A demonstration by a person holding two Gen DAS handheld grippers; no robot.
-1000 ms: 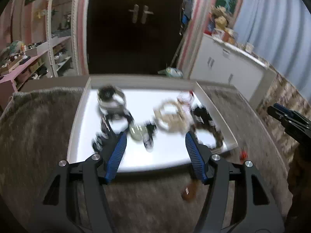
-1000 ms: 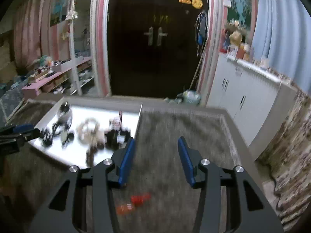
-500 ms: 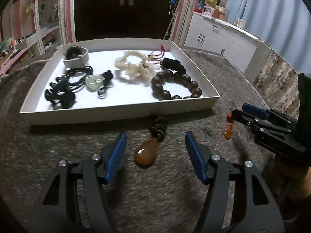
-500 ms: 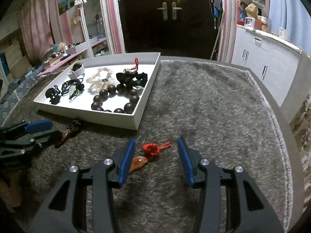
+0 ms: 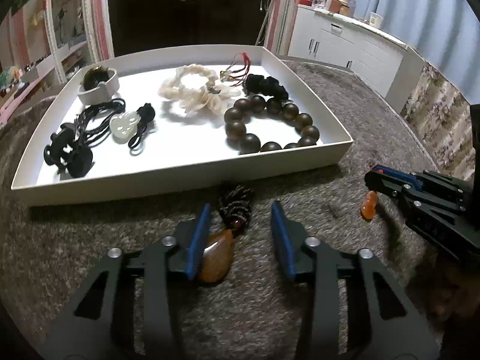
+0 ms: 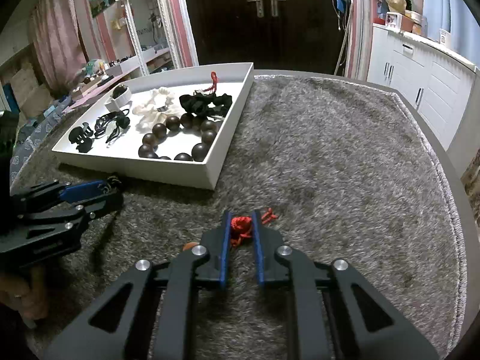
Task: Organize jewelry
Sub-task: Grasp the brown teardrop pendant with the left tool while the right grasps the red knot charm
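While both jaws narrowed, right gripper (image 6: 242, 225) pinches red cord (image 6: 240, 227); left gripper (image 5: 238, 225) brackets amber pendant (image 5: 216, 258).

A white tray (image 5: 186, 177) sits on a shaggy grey rug (image 6: 330, 156) across the centre of the frame. In the tray: dark brown wooden beads (image 5: 270, 123) at right, a cream shell bracelet (image 5: 195, 93) at centre, a pale green jade pendant (image 5: 123, 124) on black cord, a black hair claw (image 5: 69, 156) at left and a black scrunchie (image 5: 265, 87) beside thin red cords (image 5: 240, 64). Below the tray lies an amber-orange teardrop pendant (image 5: 216, 255) with a dark brown braided cord (image 5: 237, 205). The black left gripper (image 5: 240, 225) and black right gripper (image 6: 241, 225) carry blue pads; a red knotted cord (image 6: 240, 225) shows between the right gripper's pads. A small orange pendant (image 5: 369, 205) glows at right. Dark doors (image 6: 267, 15), pink-striped frames and white cabinets (image 6: 420, 84) fill the background.
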